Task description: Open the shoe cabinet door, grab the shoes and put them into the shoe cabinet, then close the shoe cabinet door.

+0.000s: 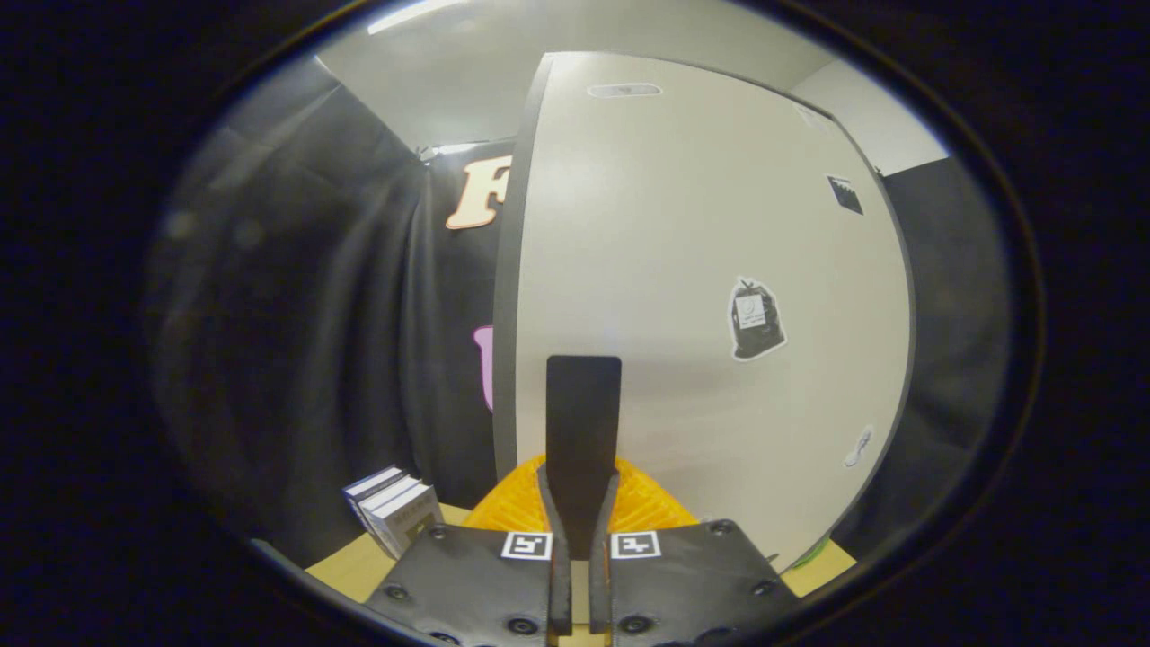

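The gripper (575,503) clenches a dark flat handle (583,431) at lower centre — pale cabinet door (701,270) fills the middle (books (393,517) lower left).

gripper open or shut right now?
Shut. In the gripper view the gripper's two fingers stand nearly together on a dark flat handle, in front of the white cabinet door.

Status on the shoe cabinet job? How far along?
Done: nothing can be confirmed, since the cabinet's inside is hidden behind the white cabinet door. In hand: the gripper is shut on a black flat tab, apparently the door's handle. Opening or closing pull cannot be told. Left: at least finishing this door move.
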The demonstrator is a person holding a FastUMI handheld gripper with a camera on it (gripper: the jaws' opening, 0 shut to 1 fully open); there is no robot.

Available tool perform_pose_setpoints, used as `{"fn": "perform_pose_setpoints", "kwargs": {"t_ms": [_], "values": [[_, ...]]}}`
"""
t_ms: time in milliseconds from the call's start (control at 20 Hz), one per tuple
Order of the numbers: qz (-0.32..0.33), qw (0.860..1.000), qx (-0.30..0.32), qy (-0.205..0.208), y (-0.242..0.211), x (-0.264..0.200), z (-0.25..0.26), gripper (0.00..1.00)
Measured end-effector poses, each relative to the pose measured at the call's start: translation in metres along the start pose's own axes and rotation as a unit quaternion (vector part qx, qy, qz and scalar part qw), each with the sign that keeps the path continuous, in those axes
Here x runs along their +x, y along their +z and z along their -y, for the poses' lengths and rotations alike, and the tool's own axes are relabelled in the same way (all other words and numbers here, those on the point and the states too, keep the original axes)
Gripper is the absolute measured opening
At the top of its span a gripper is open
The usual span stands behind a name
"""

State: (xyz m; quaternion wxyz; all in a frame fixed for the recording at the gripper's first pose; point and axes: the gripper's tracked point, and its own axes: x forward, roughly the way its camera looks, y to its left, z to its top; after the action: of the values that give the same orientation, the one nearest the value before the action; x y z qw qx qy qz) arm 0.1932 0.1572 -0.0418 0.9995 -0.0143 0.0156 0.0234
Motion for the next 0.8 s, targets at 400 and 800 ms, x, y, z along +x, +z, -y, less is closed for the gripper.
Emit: {"fn": "perform_pose_setpoints", "kwargs": {"t_ms": [400,800], "values": [[-0.002,0.998,0.01,0.055,0.005,-0.028,0.001,0.09],[-0.008,0.996,0.007,0.093,0.014,-0.078,0.021,0.09]]}}
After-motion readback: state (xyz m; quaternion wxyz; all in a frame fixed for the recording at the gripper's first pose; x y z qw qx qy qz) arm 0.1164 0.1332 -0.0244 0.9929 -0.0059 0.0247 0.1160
